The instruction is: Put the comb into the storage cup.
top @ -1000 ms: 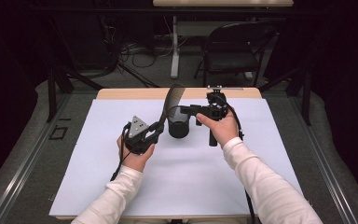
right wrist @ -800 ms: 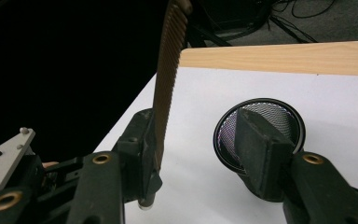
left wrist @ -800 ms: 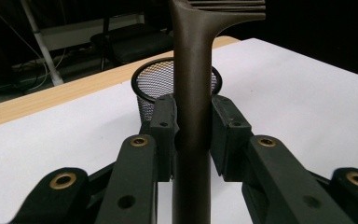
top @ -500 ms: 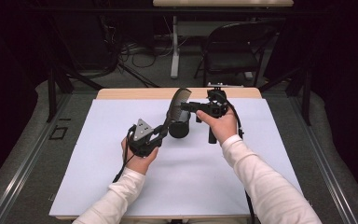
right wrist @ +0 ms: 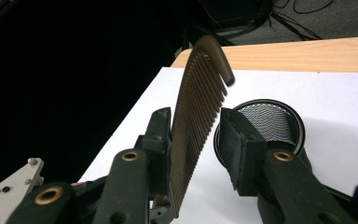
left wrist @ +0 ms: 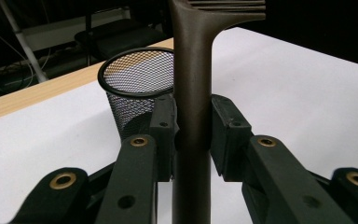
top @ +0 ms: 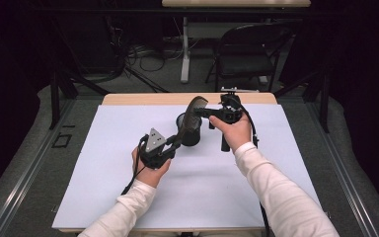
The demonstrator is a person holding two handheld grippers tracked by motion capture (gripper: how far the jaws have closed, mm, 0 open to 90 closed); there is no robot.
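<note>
My left gripper (top: 176, 143) (left wrist: 192, 135) is shut on the handle of a brown comb (top: 195, 104) (left wrist: 192, 93), which rises steeply over the table. A black mesh cup (top: 195, 137) (left wrist: 135, 74) (right wrist: 268, 121) stands upright just behind the comb. From the right, my right gripper (top: 203, 112) (right wrist: 200, 135) straddles the comb's toothed part (right wrist: 198, 98). Its jaws have just been closing. One pad touches the teeth, and a gap remains on the other side.
A white sheet (top: 103, 163) covers the table, with a wooden edge (top: 143, 98) at the back. Beyond the table stand a dark folding chair (top: 246, 54) and cables on the floor. The left gripper's grey plate (right wrist: 9, 186) shows low in the right gripper view.
The left hand has shifted slightly right, bringing the comb more upright beside the cup. The right gripper's jaws have narrowed around the comb's teeth.
</note>
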